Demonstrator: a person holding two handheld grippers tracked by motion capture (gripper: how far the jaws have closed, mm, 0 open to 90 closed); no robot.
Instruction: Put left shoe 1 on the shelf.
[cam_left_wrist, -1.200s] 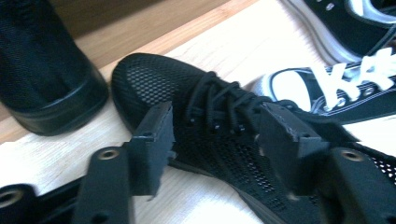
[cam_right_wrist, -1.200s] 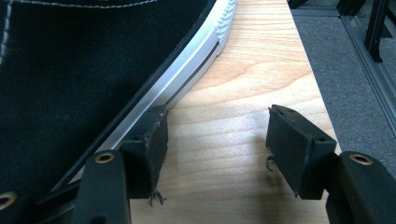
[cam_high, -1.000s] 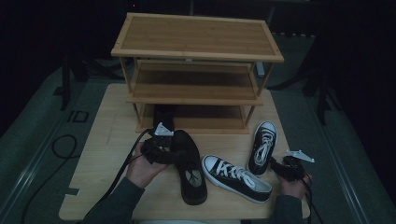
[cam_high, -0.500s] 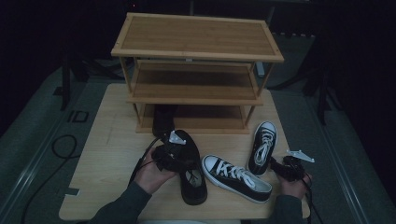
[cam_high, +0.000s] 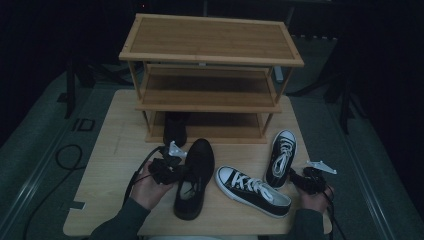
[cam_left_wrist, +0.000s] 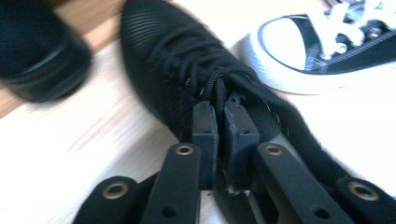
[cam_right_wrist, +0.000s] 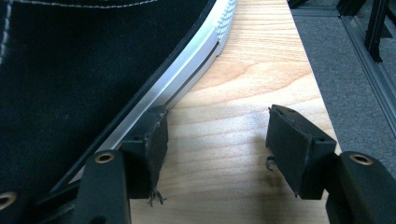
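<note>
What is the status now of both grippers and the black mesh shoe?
Left gripper just closed, pinching collar of black mesh lace-up shoe. Right gripper open, resting on table beside black canvas sneaker with white sole. Second black shoe occupies bottom shelf's left end.

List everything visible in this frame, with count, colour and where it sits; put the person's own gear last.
shoe rack: one, light wood, three tiers, at the far side of the table.
table: one, pale wood, under everything.
black shoe on the table: one, all black with black laces, left of centre, toe toward the rack.
black shoe in the rack: one, black, on the bottom tier at its left end.
black-and-white sneakers: two, black canvas with white soles and laces, right of centre.
left gripper: one, black, jaws just closed, pinching the black shoe's collar.
right gripper: one, black, jaws apart, beside a sneaker's sole.
</note>
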